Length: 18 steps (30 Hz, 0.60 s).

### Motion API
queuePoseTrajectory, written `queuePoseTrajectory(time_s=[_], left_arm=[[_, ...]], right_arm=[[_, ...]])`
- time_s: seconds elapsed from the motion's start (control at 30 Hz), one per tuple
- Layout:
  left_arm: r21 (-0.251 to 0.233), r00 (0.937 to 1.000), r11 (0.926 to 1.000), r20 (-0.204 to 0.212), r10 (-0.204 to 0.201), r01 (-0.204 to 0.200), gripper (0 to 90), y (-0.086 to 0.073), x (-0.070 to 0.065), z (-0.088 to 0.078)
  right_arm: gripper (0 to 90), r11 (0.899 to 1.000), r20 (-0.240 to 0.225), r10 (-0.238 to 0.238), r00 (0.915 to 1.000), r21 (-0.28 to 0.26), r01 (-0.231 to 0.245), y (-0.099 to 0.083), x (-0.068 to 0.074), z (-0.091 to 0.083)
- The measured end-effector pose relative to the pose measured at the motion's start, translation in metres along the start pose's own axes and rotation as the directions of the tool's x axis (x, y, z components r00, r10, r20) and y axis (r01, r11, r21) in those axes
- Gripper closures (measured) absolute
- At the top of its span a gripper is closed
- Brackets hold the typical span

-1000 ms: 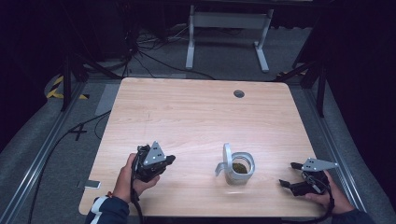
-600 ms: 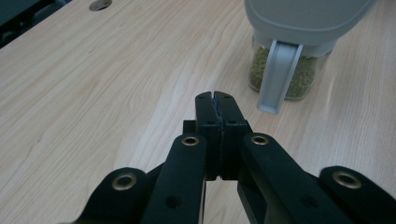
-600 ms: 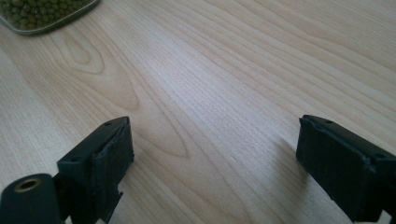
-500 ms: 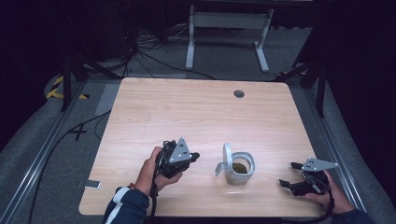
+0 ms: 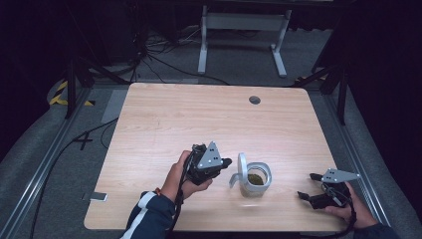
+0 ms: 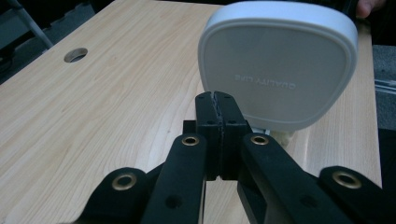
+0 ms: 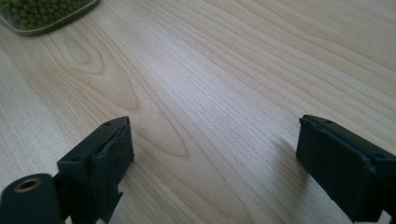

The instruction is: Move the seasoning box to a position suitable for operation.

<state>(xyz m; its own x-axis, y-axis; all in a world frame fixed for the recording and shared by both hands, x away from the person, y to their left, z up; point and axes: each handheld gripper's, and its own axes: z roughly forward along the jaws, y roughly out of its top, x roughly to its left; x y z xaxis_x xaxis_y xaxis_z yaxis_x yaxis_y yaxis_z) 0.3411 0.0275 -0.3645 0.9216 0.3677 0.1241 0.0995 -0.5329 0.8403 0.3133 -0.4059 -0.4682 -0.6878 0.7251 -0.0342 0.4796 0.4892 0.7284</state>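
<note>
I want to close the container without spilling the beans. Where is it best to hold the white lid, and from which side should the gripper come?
Probably the lid's free top edge, from above. It stands nearly upright at the jar's left side, so that thin rim fits between jaws. The left gripper is nearest but shut, so it should open first. The right gripper rests open on the table.

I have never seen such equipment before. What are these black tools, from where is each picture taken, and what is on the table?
A person holds a hand tool with two black jaws in each hand. The high view looks down on a wooden table. The other two pictures come from cameras riding on each tool. The left gripper has its jaws shut on nothing, close to the raised white lid of a clear jar holding small green beans. The right gripper rests open near the table's right edge, holding nothing.
</note>
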Motion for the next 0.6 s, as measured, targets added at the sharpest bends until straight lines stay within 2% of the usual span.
queuePoseTrajectory(time_s=[0.6], left_arm=[[-0.008, 0.9991, 0.9997, 0.035, 0.024, -0.024, 90.0, 0.014, -0.003, 0.012]], right_arm=[[10.8, 1.0, 0.0, 0.0, 1.0, 0.0, 0.0, 0.0, 0.0, 0.0]])
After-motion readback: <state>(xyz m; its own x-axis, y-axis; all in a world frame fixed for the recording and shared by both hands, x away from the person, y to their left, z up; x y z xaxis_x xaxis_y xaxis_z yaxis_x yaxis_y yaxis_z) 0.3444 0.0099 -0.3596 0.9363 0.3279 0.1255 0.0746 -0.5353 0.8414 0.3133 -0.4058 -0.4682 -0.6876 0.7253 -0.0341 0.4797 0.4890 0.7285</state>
